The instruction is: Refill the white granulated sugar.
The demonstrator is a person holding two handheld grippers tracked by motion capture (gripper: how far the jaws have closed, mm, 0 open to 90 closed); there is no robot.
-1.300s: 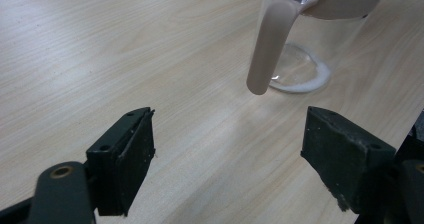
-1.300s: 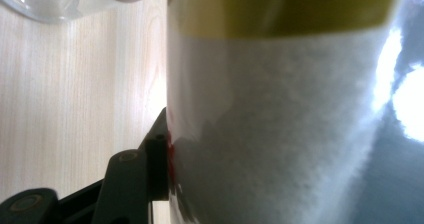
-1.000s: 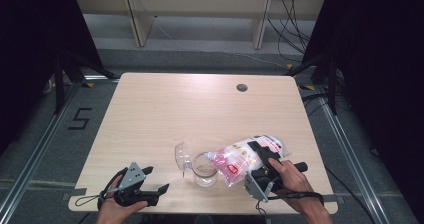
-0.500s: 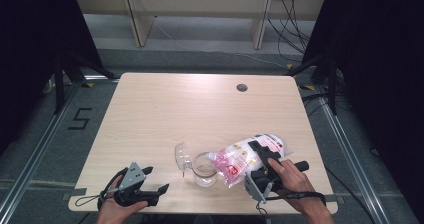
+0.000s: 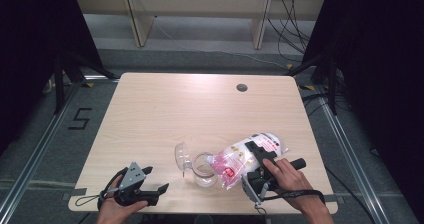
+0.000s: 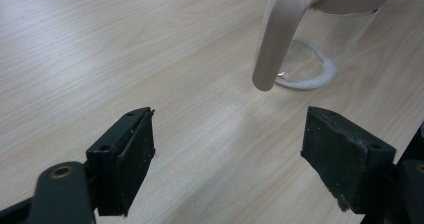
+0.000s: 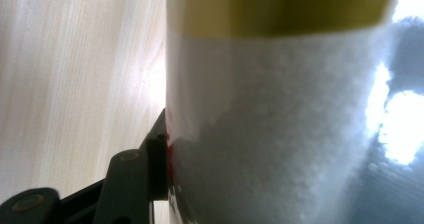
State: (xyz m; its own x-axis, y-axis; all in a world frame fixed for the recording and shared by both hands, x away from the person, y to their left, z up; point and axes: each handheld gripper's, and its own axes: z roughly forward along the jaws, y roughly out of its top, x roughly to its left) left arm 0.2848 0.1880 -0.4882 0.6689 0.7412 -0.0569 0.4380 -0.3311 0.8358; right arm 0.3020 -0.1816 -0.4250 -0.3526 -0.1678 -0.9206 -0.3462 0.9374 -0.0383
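A clear jug [image 5: 202,170] with a beige rim stands near the table's front edge, its lid flap [image 5: 182,156] tipped open to the left. In the left gripper view the jug [image 6: 320,39] shows a beige handle [image 6: 272,44] and a thin ring of white powder at its bottom. A plastic bag of white powder [image 5: 240,158] lies tilted, its mouth at the jug's rim. My right gripper [image 5: 261,154] is shut on this bag; one finger [image 7: 150,169] presses its side [image 7: 280,119]. My left gripper [image 5: 156,180] stands open at the front left, jaws [image 6: 227,139] wide apart and bare.
The wooden table [image 5: 200,109] has a round cable hole [image 5: 242,88] at the back right. Dark curtains flank both sides, and shelving legs and cables lie on the floor behind the far edge.
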